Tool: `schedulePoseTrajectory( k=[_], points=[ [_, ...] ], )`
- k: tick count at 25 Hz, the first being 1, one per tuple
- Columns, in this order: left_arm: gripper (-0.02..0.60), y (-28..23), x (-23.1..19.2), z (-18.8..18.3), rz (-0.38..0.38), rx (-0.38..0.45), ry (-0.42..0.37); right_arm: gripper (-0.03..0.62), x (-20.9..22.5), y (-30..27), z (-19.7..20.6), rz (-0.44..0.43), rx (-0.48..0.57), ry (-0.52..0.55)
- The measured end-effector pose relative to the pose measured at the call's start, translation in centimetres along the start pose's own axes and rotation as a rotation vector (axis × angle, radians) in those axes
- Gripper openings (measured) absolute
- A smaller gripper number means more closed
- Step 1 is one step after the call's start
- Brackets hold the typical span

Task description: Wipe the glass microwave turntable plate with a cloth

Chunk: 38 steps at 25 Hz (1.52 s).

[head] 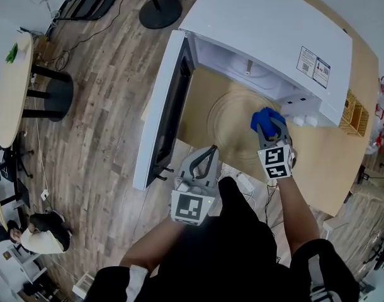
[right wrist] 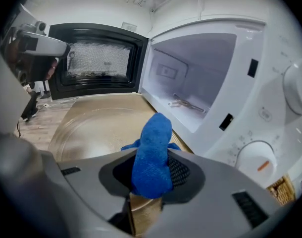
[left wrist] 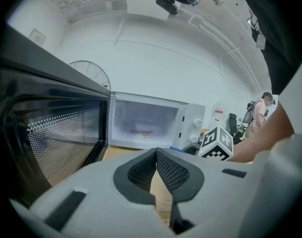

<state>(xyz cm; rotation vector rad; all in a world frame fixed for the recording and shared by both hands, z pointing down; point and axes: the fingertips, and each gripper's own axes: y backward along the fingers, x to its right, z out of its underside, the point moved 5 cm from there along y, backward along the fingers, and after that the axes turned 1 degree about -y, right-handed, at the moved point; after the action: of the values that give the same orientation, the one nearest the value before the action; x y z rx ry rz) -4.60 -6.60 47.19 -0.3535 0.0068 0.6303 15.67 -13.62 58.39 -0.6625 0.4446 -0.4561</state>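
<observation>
The glass turntable plate (head: 226,123) lay flat on the wooden bench (head: 333,168), out of the microwave (head: 267,30) and just in front of its open cavity. The right hand-held gripper (head: 271,126) was clamped on a blue cloth (head: 265,116), which bunched up out of its jaws over the plate's far right edge, close to the oven's control knobs (right wrist: 260,162). The left hand-held gripper (head: 211,151) hung near the plate's near edge with its jaws closed tip to tip and nothing between them. The microwave door (head: 170,106) stood swung wide open, walling off the plate's left side. A roller ring (right wrist: 188,103) sat on the cavity floor. A wicker basket (head: 354,111) stood at the bench's right end. On the wooden floor were a round table (head: 9,87) and a black stand base (head: 160,11).
</observation>
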Motion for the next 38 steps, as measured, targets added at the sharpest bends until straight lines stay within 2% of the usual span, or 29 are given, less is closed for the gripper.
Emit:
schedulePoseTrajectory(
  k=[4,7,10,16,20,23,28,38],
  points=[
    [0.006,-0.2,0.3,-0.1,0.007,0.002,0.003,0.106,0.4,0.2,0.2,0.009,0.007,-0.006],
    [0.006,-0.1,0.3,-0.1,0.013,0.003,-0.012,0.106,-0.3,0.6,-0.3,-0.005,0.033,-0.054],
    [0.006,-0.2,0.2,0.0,0.005,0.002,-0.002,0.106,-2.6,1.5,-1.7,-0.069,0.09,-0.076],
    [0.006,0.2,0.1,0.1,-0.007,0.004,0.002,0.106,-8.9,2.7,-4.9,-0.241,0.167,-0.027],
    [0.006,0.6,0.0,0.2,-0.016,0.007,0.008,0.106,-12.2,2.9,-4.9,-0.326,0.149,-0.018],
    [0.006,0.8,-0.1,0.5,-0.017,-0.001,0.003,0.107,-13.9,2.5,-3.9,-0.361,0.094,0.031],
    [0.006,1.0,-0.1,0.8,-0.012,-0.009,0.002,0.106,-14.5,2.3,-3.2,-0.348,0.061,0.119],
    [0.006,0.7,0.4,0.5,0.005,-0.005,-0.006,0.107,-11.5,3.2,-1.0,-0.279,0.023,0.118]
  ],
)
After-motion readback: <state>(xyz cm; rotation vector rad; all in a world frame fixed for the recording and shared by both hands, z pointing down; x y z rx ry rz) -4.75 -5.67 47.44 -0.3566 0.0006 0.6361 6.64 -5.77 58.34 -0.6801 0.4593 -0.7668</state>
